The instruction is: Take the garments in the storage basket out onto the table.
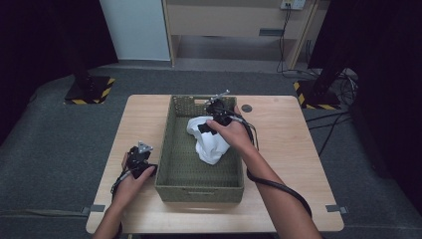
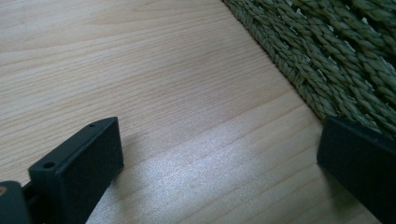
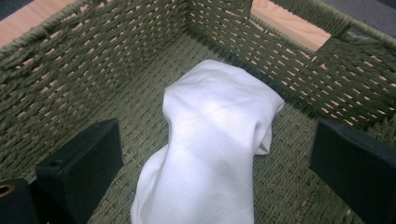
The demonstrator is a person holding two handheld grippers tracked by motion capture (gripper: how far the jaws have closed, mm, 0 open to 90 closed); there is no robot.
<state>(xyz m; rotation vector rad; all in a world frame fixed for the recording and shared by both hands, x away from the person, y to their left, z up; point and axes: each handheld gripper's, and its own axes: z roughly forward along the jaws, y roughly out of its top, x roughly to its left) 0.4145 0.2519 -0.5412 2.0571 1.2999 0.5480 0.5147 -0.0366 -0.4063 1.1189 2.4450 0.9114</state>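
High view, surface: a light wooden rectangular tabletop on dark grey carpet; a small dark round disc lies near its far edge.
High view, room: black curtains at both sides, two black stands with yellow-striped bases, a pale wooden cabinet behind.
High view, basket: an olive-green woven rectangular basket at the tabletop's middle, holding a crumpled white cloth in its far right part.
High view, grippers: left gripper rests near the tabletop's left near edge, just beside the basket; right gripper is over the cloth.
Left gripper view: jaws spread wide over bare wood, basket wall close by.
Right gripper view: jaws spread wide on either side of the cloth, pinching nothing; basket walls all around.
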